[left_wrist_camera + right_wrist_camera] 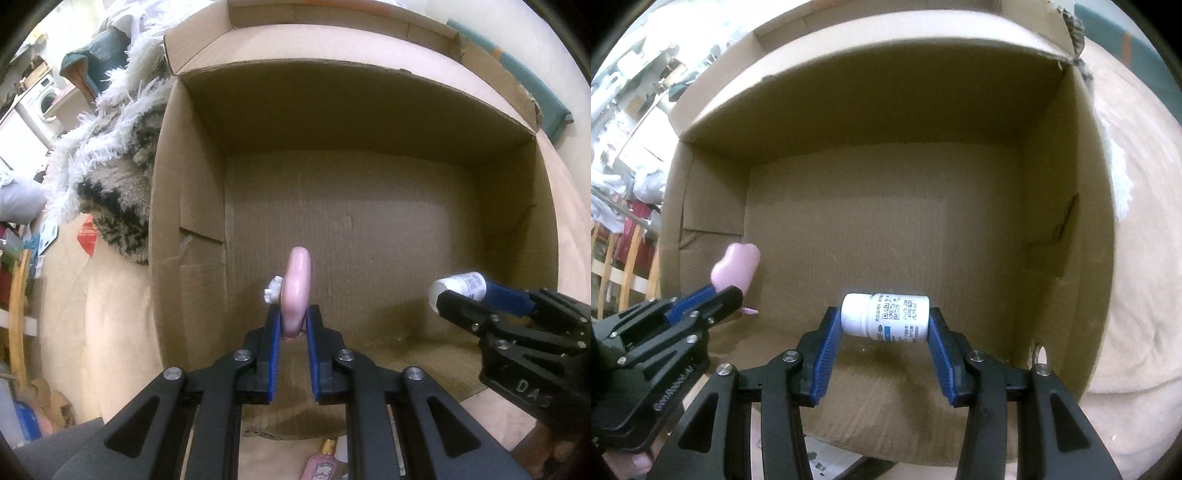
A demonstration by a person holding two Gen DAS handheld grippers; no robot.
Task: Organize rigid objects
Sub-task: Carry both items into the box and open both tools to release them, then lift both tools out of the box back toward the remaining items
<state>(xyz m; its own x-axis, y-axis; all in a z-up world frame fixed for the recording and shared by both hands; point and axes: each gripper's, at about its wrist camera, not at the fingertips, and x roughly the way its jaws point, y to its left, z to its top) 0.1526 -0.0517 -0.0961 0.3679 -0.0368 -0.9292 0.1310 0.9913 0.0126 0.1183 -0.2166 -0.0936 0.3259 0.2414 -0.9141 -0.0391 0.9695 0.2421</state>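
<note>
At the far left of the left wrist view, a shaggy white and black-mottled fur throw [110, 177] lies against the outside of the large open brown cardboard box [192, 192], whose corrugated walls and floor fill both views. The left tool [294, 319] reaches over the box's near edge, its blue ribbed pads closed on a glossy pink flat rounded ornament [295, 288]. The ornament stands on edge between the pads, its long axis pointing forward and up along the fingers, with a small white knobbly piece [273, 291] sticking out on its left face. Below the tool, outside the box, the top of a pink bottle with a gold cap [323, 461] peeks in; the right wrist view does not show it.

From the right wrist view the same ornament [737, 267] shows its broad side, a lobed, almost heart-like outline, held above the box floor near the left wall by the left tool [726, 291]. To the right, the right tool [885, 321] grips a small white plastic cylindrical pill bottle [886, 318] end to end, cap against the left pad and base against the right, so its long axis runs crosswise, cap pointing left. Its printed label with a blue band faces the camera, legible only here. The left wrist view catches that bottle [458, 286] end-on at lower right, in the right tool [480, 301]. Both items hang inside the box, above its floor.
</note>
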